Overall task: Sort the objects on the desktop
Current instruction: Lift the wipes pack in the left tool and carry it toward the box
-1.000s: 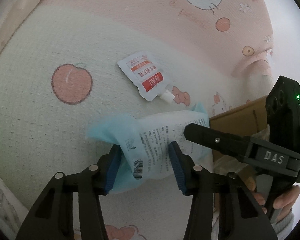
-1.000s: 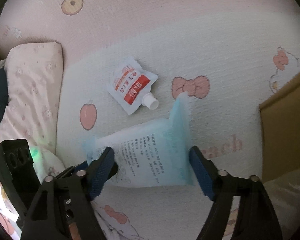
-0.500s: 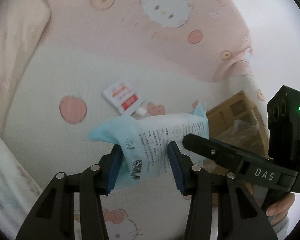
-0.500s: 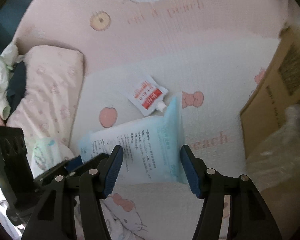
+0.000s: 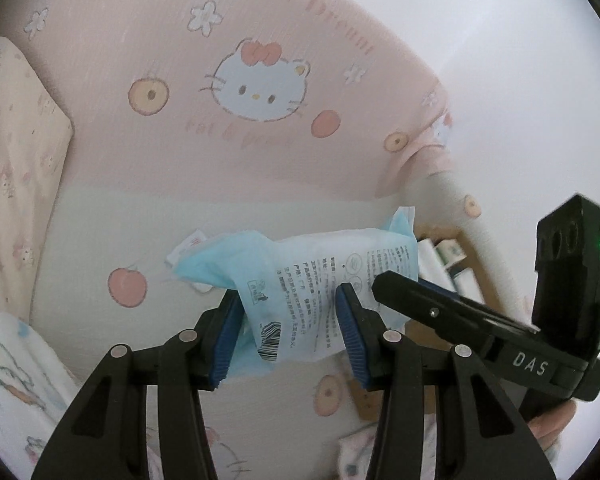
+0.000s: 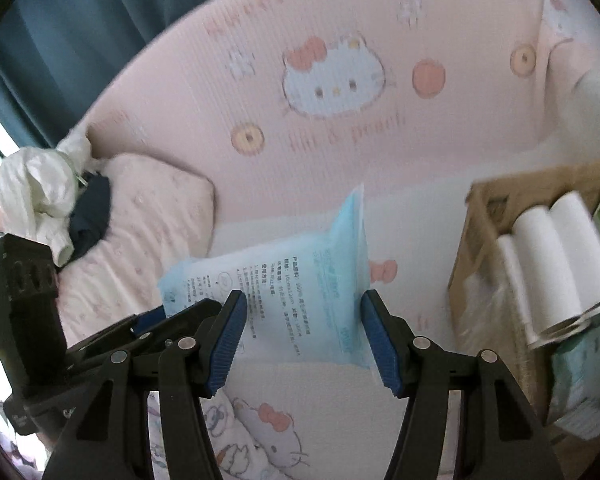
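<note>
A soft light-blue and white wipes pack [image 5: 320, 264] hangs in the air above the bedsheet, held from both ends. My left gripper [image 5: 286, 320] is shut on its crumpled barcode end. My right gripper [image 6: 304, 328] is shut on the other end of the pack [image 6: 300, 280], with both blue pads against its sides. One finger of the right gripper [image 5: 420, 300] crosses the pack's right edge in the left wrist view. A red-and-white spout pouch [image 5: 186, 246] lies on the sheet below, mostly hidden behind the pack.
An open cardboard box [image 6: 472, 248] stands at the right with white paper rolls [image 6: 548, 264] and other packs inside. A pink pillow [image 6: 148, 200] and a bundle of white cloth [image 6: 36, 184] lie at the left. A blue curtain [image 6: 60, 40] hangs behind.
Both grippers have risen with the pack, lifting it off the sheet. The right jaws narrowed onto it. The pouch has dropped behind the pack and the box's inside has come into view.
</note>
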